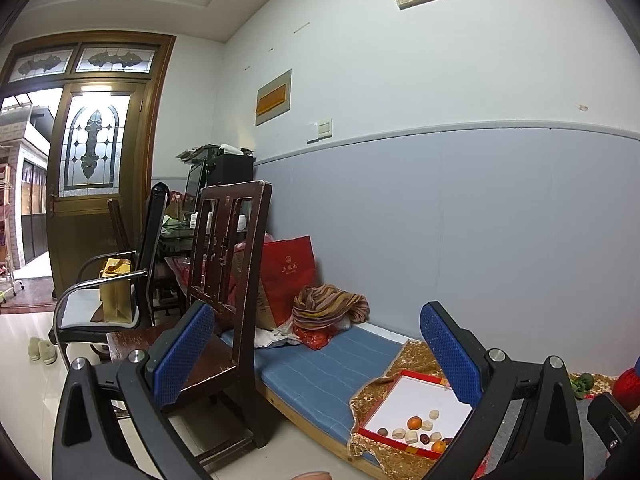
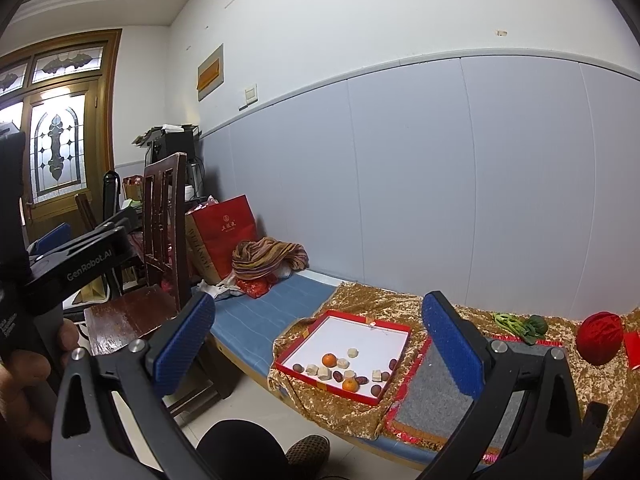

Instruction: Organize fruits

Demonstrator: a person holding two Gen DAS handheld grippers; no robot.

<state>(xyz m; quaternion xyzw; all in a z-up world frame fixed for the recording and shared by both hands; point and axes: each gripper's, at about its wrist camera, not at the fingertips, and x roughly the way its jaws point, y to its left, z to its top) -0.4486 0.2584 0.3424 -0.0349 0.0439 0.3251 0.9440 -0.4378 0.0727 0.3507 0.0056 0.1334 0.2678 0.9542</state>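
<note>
A shallow red box with a white floor point(image 2: 376, 334) point(image 1: 404, 398) lies on a gold cloth point(image 2: 360, 300) on a low bench. In the box are two oranges point(image 2: 329, 359) point(image 2: 350, 385), several pale cut chunks point(image 2: 322, 372) and several dark red dates point(image 2: 362, 380). My right gripper point(image 2: 320, 344) is open, held well above and in front of the box, with nothing between its blue pads. My left gripper point(image 1: 318, 352) is open too, up in the air to the left of the box. The oranges point(image 1: 414, 423) also show in the left wrist view.
A dark wooden chair point(image 2: 160, 240) stands left of the bench. A blue mat point(image 2: 264, 316), a grey felt mat point(image 2: 440, 392), a leafy green point(image 2: 520, 326), a red ball point(image 2: 600, 338), a red bag point(image 2: 224, 236) and a striped cloth point(image 2: 268, 258) share the bench. A shoe point(image 2: 308, 452) is on the floor.
</note>
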